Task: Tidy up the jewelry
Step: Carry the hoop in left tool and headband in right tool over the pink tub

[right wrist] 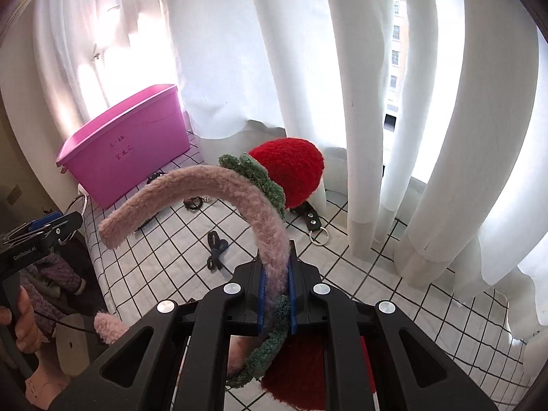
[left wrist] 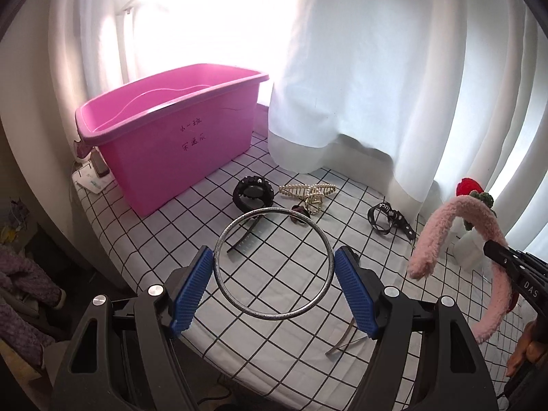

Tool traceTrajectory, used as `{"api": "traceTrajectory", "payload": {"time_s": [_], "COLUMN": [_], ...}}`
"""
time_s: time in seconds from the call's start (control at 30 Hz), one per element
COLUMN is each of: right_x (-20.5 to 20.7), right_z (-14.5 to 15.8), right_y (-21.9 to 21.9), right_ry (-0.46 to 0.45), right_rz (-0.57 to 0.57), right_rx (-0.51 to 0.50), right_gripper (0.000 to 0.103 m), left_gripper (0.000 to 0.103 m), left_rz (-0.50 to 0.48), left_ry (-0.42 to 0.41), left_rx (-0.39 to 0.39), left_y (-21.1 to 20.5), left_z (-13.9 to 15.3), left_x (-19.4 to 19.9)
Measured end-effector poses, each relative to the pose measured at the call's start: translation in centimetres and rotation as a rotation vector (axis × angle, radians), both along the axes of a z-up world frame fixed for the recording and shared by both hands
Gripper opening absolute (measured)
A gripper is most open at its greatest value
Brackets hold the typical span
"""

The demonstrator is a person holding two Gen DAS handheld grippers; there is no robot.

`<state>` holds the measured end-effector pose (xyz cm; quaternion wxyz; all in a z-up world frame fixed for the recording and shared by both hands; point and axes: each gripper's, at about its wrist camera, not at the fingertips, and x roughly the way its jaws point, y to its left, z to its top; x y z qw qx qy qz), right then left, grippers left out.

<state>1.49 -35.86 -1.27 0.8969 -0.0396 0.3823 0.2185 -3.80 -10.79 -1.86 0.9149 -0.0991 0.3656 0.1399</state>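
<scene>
Above the grid-patterned white cloth [left wrist: 274,339], the left gripper [left wrist: 274,270] holds a silver bangle [left wrist: 274,262], its blue pads [left wrist: 191,286] pressing the ring's two sides so the hoop hangs between them, clear of the cloth. Beside it, the right gripper [right wrist: 276,296] is clamped almost fully closed on a fluffy pink headband [right wrist: 205,188], whose arch rises up and curls away to the left; a red knitted strawberry [right wrist: 291,171] with a green leaf collar [right wrist: 260,178] sits on the band's top. On the cloth beyond the bangle lie a black watch [left wrist: 253,193], a pearl hair claw [left wrist: 308,193] and a black studded strap [left wrist: 387,217]. A dark blue cord [right wrist: 215,250] and a black strap with a metal ring [right wrist: 313,221] also rest there. Further back, at the cloth's far left corner, an open pink plastic bin [left wrist: 178,130] stands against the white curtains [left wrist: 376,68].
</scene>
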Motion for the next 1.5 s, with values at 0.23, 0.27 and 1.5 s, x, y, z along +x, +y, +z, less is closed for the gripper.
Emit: {"api": "traceTrajectory", "payload": {"time_s": [0.23,0.27,1.5], "right_x": [0.6,0.7,16.8], "right_z": [3.8,4.2,7.4], "right_y": [5.3,6.2,41.4], "right_ry": [-0.083,-0.092,-0.114], "right_rz": [0.102,0.113,0.015], "right_rx": [0.038,0.042,-0.048], "right_gripper": [0.010,0.010,0.010], "left_gripper": [0.071,0.071,0.071], "left_rz": [0.091,0.098,-0.114], "left_ry": [-0.084,-0.094,-0.046], "left_rx": [0.037,0.042,-0.025], "left_y": [4.2,4.9,35.8], "left_z": [4.3,4.8,6.1], "left_x": [-3.3,-3.7,12.9]}}
